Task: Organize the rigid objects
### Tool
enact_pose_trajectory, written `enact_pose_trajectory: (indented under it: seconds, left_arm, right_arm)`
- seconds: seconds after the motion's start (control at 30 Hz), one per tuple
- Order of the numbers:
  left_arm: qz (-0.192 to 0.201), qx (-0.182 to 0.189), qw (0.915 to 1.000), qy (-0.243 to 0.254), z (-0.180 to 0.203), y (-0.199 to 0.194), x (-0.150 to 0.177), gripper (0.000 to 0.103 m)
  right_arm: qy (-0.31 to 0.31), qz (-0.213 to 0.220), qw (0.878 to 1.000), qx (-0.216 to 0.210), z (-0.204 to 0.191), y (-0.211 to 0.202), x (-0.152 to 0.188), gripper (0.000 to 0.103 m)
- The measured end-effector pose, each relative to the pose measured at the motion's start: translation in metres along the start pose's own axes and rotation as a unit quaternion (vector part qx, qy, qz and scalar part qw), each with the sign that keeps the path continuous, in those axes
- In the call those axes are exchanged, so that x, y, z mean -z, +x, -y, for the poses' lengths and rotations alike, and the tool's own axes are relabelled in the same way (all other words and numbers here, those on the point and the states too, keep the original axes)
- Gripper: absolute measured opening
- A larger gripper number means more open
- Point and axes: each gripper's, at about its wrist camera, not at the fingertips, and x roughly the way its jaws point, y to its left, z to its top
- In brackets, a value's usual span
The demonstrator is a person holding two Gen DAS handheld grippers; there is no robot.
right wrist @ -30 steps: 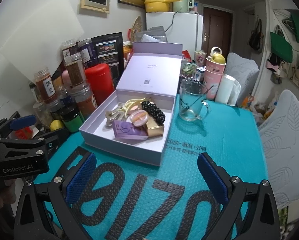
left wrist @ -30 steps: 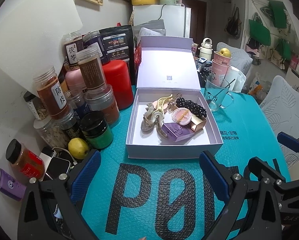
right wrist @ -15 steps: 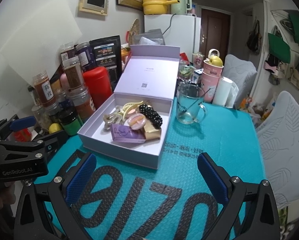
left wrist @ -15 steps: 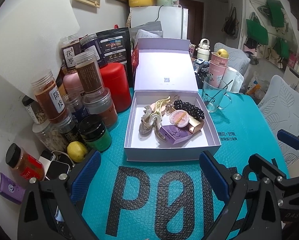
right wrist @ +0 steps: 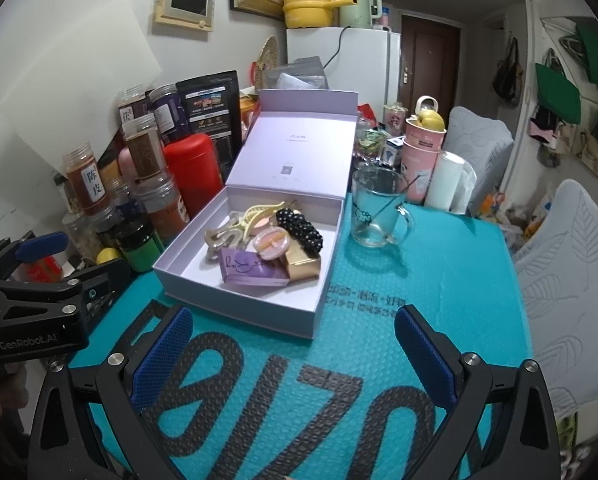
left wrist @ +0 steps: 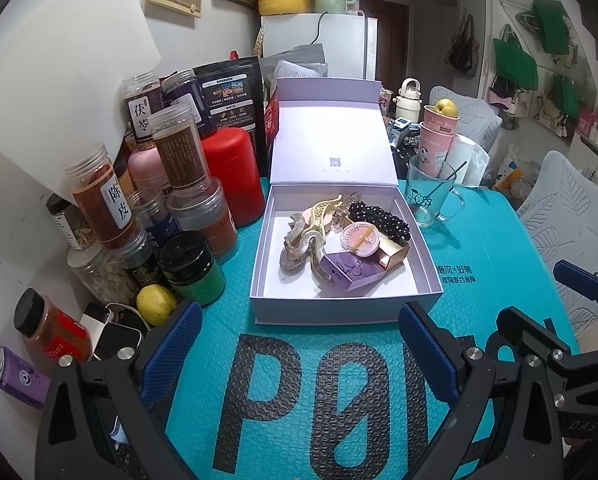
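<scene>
before box (left wrist: 345, 304), hand-held grippers unchanged, closer view

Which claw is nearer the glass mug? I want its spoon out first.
Right, I'd judge. The right claw hangs open in front of the glass mug, slightly left; the left claw sits open farther left, facing the lavender box.
</scene>
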Motion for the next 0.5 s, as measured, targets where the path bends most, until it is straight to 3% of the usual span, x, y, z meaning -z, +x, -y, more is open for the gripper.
enact_pose_trajectory:
  seconds: [0.5]
  left_arm:
    - [-0.001,0.006,0.9999,0.012,0.0034,-0.0042,0.0022,0.1]
  right_arm:
    - [-0.002,0.001,1.0,0.006,0.001,-0.0032,0.0019,0.103]
